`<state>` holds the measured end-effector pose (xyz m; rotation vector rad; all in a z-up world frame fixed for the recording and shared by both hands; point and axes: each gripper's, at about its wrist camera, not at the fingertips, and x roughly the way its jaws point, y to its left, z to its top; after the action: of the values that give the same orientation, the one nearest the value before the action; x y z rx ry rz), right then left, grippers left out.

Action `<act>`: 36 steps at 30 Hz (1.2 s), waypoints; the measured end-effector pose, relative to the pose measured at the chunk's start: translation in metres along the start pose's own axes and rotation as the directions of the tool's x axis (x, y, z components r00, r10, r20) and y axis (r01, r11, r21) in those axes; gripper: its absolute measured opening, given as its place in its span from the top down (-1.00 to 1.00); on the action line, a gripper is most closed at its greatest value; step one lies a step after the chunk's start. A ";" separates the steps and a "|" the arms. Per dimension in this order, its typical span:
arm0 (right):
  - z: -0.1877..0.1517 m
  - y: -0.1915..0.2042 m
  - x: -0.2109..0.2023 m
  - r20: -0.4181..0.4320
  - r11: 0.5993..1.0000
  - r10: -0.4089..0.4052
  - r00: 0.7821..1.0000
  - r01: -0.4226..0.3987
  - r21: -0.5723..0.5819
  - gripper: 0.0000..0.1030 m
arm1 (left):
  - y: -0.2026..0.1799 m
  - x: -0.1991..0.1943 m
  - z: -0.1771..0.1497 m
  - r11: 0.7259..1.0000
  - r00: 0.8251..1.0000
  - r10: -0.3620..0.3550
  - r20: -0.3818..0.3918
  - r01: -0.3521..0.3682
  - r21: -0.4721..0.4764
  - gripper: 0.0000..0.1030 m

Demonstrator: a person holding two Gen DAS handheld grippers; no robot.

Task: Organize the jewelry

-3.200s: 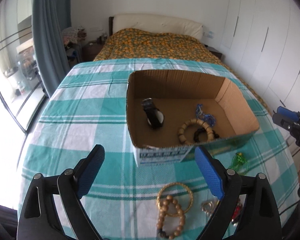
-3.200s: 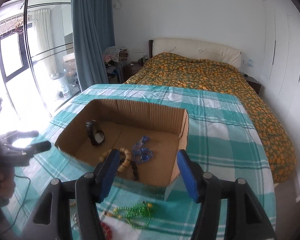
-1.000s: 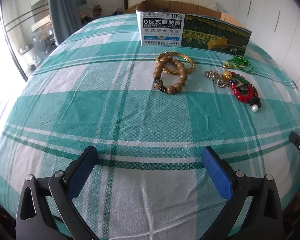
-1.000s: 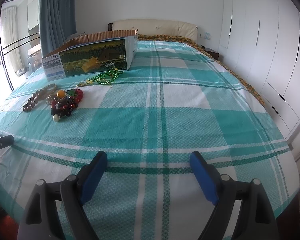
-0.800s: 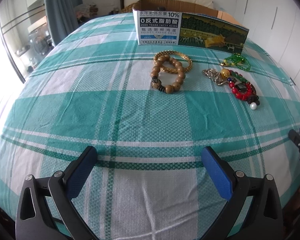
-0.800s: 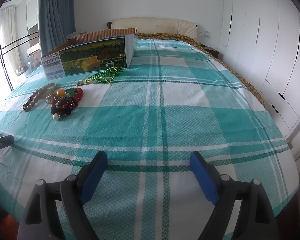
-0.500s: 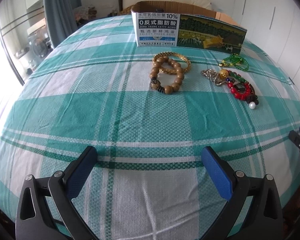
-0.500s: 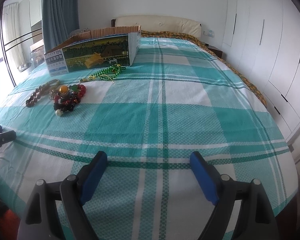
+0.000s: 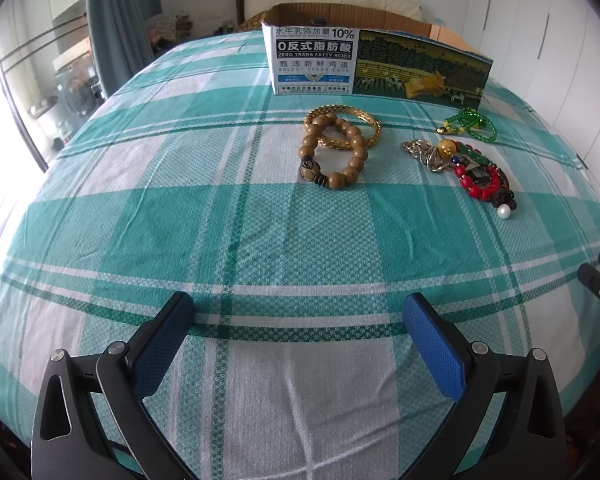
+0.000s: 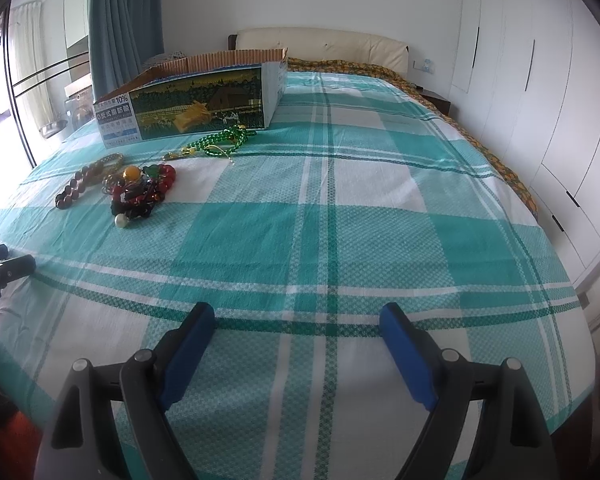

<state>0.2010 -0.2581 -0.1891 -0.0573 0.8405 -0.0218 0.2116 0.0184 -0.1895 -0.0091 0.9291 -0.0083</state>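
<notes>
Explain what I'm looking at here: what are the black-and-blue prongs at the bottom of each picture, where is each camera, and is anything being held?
No robot: a person holds a two-finger gripper in each hand, each with a camera looking along its fingers. One picture is from the left gripper, the other from the right gripper. Both are open and hold nothing. On the teal-and-white checked cloth lie a brown wooden bead bracelet overlapping a gold woven bangle, a green bead necklace, and a tangled pile of red beads, silver chain and a white pearl. Behind them stands an open printed cardboard box.
</notes>
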 end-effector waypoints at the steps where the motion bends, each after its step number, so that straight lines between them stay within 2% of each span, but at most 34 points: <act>1: 0.000 0.000 0.000 -0.002 1.000 0.002 1.000 -0.002 -0.002 -0.68 | 0.000 0.000 0.000 1.000 1.000 0.000 -0.001 0.000 0.000 -0.99; 30: 0.004 0.000 0.002 -0.039 0.999 0.022 0.999 -0.023 -0.022 -0.69 | 0.000 0.002 0.003 1.000 1.000 -0.003 -0.021 0.003 -0.001 -0.99; 36: 0.011 0.000 0.001 -0.077 0.999 0.032 0.997 -0.033 -0.002 -0.68 | 0.008 0.002 0.009 0.999 0.999 -0.018 -0.029 0.017 -0.028 -0.99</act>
<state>0.2103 -0.2578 -0.1827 -0.0463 0.9180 0.0080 0.2199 0.0263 -0.1855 -0.0425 0.9581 -0.0116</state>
